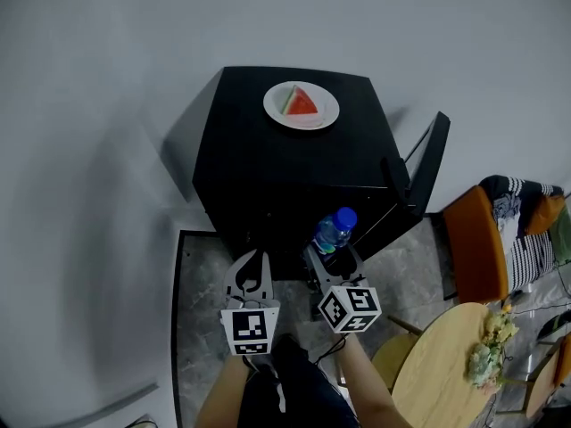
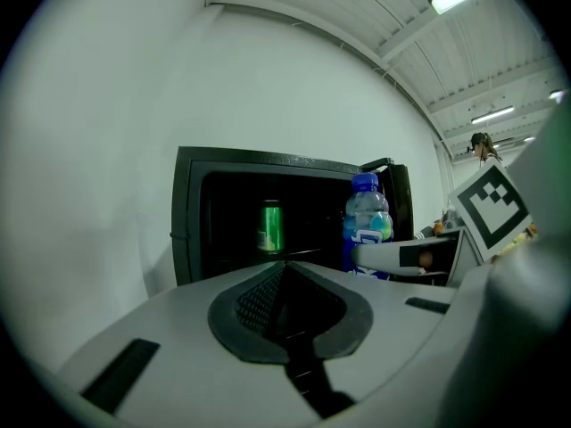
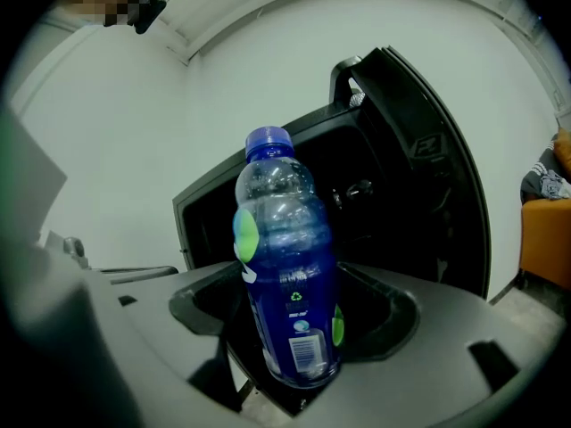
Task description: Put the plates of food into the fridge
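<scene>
A white plate with a watermelon slice (image 1: 302, 105) sits on top of the black mini fridge (image 1: 268, 163). The fridge door (image 1: 426, 166) hangs open to the right. My right gripper (image 1: 328, 255) is shut on a blue water bottle (image 1: 335, 230), held upright just in front of the open fridge. In the right gripper view the bottle (image 3: 285, 275) stands between the jaws of the right gripper (image 3: 290, 337). My left gripper (image 1: 253, 259) is beside it on the left, shut and empty. A green can (image 2: 270, 226) stands inside the fridge.
An orange chair (image 1: 482, 239) with striped cloth stands to the right of the fridge door. A round wooden table (image 1: 446, 373) with flowers is at the lower right. White walls lie behind and left of the fridge.
</scene>
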Demonstrator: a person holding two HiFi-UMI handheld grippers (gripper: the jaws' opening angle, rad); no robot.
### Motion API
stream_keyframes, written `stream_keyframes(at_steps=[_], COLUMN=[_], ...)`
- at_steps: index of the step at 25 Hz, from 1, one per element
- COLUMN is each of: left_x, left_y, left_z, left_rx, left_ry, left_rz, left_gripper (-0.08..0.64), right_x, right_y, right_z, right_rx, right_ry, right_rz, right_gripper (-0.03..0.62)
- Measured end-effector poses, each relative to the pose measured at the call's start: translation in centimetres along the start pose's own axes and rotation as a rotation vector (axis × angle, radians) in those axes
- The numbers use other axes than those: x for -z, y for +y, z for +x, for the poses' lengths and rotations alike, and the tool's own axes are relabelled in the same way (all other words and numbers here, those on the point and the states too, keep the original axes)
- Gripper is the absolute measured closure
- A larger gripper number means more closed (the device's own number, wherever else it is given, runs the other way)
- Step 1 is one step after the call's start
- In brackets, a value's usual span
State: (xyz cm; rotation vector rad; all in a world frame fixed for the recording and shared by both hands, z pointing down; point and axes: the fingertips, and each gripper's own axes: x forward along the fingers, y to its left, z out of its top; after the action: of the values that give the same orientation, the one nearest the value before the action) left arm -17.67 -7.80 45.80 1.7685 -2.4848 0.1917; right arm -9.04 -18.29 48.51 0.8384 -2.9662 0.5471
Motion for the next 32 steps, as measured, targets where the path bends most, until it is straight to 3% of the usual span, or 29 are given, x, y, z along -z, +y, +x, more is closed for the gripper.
stream_keyframes(at_steps=[7, 22, 32], left_x=[2.1, 8.1, 11.0], left_y=[-0.3, 0.3, 0.0], left_z=[2.4, 7.1, 8.2], left_rx=[-0.001, -0.039, -0.022], left_ry=[-0.013, -0.068, -0.091], left_rz=[0.008, -0.014, -0.023], left_gripper=[0.552, 0.552, 0.552], right_x=[1.9, 5.1, 5.8], right_y=[-1.3, -4.3, -5.8], right_z=[1.7, 5.1, 6.8], right_rx=[-0.017, -0.047, -0.032], right_ry=[-0.001, -0.125, -0.192], right_rz=[-0.023, -0.039, -0.081], right_gripper=[0.255, 0.256, 0.256])
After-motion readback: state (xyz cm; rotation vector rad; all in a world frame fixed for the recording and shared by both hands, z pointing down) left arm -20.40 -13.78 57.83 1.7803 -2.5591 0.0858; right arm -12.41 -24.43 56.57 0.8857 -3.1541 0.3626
